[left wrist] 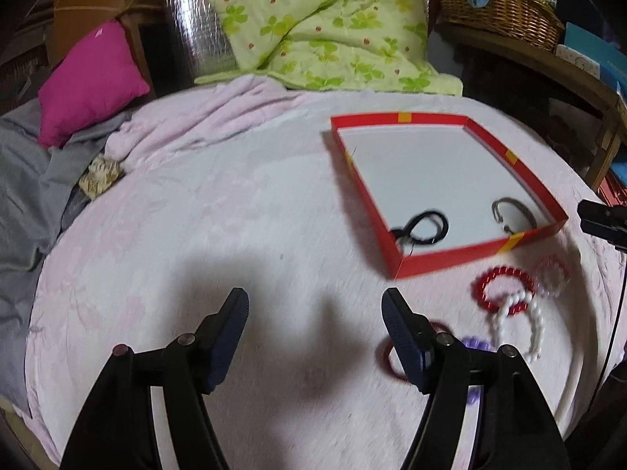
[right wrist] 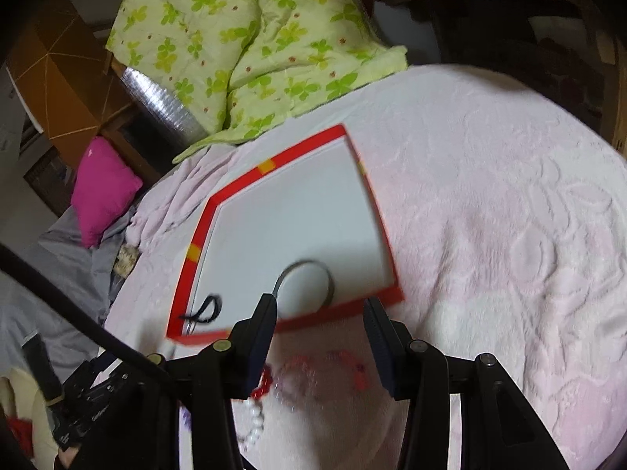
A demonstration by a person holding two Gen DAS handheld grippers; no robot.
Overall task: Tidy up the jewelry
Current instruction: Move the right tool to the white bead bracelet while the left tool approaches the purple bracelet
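Observation:
A shallow red box [left wrist: 439, 260] with a white floor lies on the pink blanket; it also shows in the right wrist view [right wrist: 345, 311]. Inside it lie a black cord piece [left wrist: 425, 227] and a silver bangle [left wrist: 509, 211], also seen in the right wrist view [right wrist: 331, 278]. In front of the box lie a red bead bracelet [left wrist: 505, 286], a white bead bracelet [left wrist: 521, 325], a pale pink one [left wrist: 552, 278], a dark red ring [left wrist: 392, 356] and a purple piece [left wrist: 476, 342]. My left gripper [left wrist: 315, 305] is open and empty. My right gripper [right wrist: 319, 313] is open above the blurred bracelets [right wrist: 313, 372].
A pink blanket [left wrist: 235, 215] covers the bed. A green floral quilt [left wrist: 321, 23], a magenta pillow [left wrist: 90, 82] and grey bedding [left wrist: 23, 180] lie at its far and left edges. A wicker basket [left wrist: 501, 4] stands on a shelf at the right.

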